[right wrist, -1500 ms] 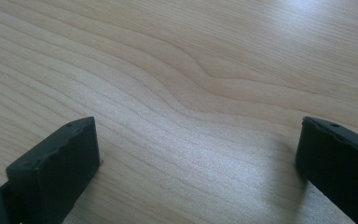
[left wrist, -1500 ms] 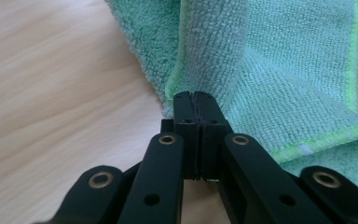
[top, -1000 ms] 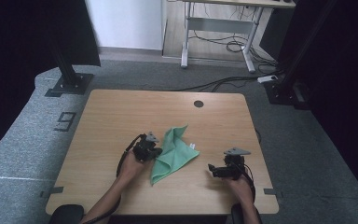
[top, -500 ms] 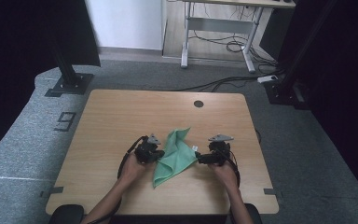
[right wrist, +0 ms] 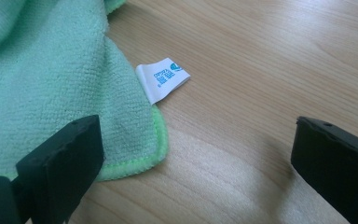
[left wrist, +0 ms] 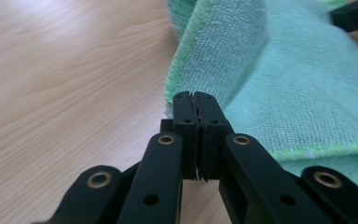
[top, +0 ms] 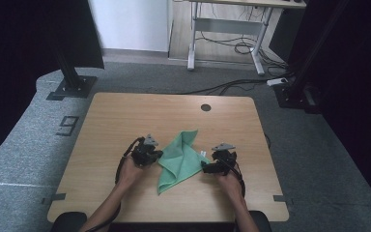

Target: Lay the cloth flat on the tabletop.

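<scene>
In the high view, a green microfibre cloth (top: 181,159) is lying rumpled on the light wooden table (top: 125,116), between the left tongs (top: 155,155) and right tongs (top: 206,167). In the left gripper view, the left tongs (left wrist: 195,100) are pinching the cloth's hemmed edge (left wrist: 182,60). In the right gripper view, the right tongs (right wrist: 193,154) are gaping wide around the cloth's corner beside a white label (right wrist: 164,78).

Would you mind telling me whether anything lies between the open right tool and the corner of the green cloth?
Nothing visible does. The right tool stands open with the green cloth corner and bare table between its jaws; the white label lies just beyond.
</scene>
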Available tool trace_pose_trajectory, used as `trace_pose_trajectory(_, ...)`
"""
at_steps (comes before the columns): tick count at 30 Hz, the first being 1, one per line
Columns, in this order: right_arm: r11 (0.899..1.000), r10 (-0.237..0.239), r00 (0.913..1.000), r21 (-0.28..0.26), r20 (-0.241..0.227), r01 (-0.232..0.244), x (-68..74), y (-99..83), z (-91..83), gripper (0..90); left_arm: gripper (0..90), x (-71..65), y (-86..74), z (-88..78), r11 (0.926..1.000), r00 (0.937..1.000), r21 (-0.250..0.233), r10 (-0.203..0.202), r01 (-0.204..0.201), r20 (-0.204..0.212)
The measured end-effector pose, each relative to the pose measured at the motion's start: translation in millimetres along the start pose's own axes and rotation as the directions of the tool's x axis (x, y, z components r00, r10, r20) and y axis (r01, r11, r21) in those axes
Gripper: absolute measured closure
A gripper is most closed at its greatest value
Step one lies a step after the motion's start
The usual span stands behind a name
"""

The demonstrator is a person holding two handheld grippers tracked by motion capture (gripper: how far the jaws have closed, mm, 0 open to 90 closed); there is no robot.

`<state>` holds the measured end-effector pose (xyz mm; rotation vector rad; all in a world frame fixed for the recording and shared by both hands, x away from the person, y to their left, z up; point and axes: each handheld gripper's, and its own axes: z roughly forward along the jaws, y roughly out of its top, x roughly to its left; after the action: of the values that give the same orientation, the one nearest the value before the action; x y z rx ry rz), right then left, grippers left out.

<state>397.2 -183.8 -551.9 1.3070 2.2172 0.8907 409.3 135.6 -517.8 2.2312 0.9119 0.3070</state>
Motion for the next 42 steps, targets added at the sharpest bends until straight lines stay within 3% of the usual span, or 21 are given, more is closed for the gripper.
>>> trace_pose_trajectory(7,1.0,0.019,0.9998,0.0,-0.006,-0.019,-5.0,-4.6,-2.8,2.1,88.1,18.5,-13.0,-11.9,0.999,0.9973,0.012,-0.042,0.043,-0.06)
trace_pose_trajectory(19,1.0,0.026,0.9997,0.001,-0.001,-0.026,-9.5,-8.1,-6.3,2.3,88.1,47.7,-44.4,-28.9,0.9922,0.9825,0.052,-0.104,0.113,-0.154)
trace_pose_trajectory(26,1.0,0.006,0.9994,0.007,0.035,-0.006,-13.3,-8.6,-9.8,2.7,87.8,60.7,-61.4,-40.6,0.9859,0.9729,0.045,-0.151,0.161,-0.175)
trace_pose_trajectory(29,1.0,0.016,0.9991,0.009,0.04,-0.016,-16.5,-9.2,-10.6,2.9,86.5,62.5,-64.7,-44.7,0.9849,0.9738,0.052,-0.154,0.165,-0.167)
trace_pose_trajectory(31,1.0,0.013,0.9989,0.011,0.045,-0.014,-17.4,-9.1,-10.9,3.1,80.0,63.5,-63.0,-46.6,0.9813,0.9729,0.07,-0.166,0.179,-0.161)
trace_pose_trajectory(32,1.0,0.01,0.9988,0.012,0.049,-0.011,-17.4,-8.7,-11.0,3.5,72.4,62.9,-61.6,-47.2,0.9831,0.9732,0.07,-0.155,0.169,-0.169)
trace_pose_trajectory(34,1.0,0.004,0.9985,0.017,0.054,-0.005,-16.3,-7.8,-12.1,5.4,60.0,60.2,-55.7,-47.5,0.9886,0.9738,0.041,-0.136,0.145,-0.183)
trace_pose_trajectory(36,1.0,-0.005,0.9981,0.01,0.061,0.004,-13.8,-6.4,-14.7,6.0,45.7,57.4,-48.4,-44.4,0.9918,0.9779,0.007,-0.125,0.128,-0.168)
trace_pose_trajectory(39,1.0,0.022,0.9994,-0.021,0.026,-0.021,-8.9,-4.1,-21.6,5.9,28.7,48.6,-33.7,-28.6,0.997,0.9841,-0.004,-0.077,0.077,-0.16)
trace_pose_trajectory(42,0.999,0.031,0.9995,-0.033,-0.005,-0.031,-1.3,-3.1,-25.6,4.7,18.9,42.4,-26.2,-9.4,0.999,0.9827,0.044,-0.002,0.011,-0.185)
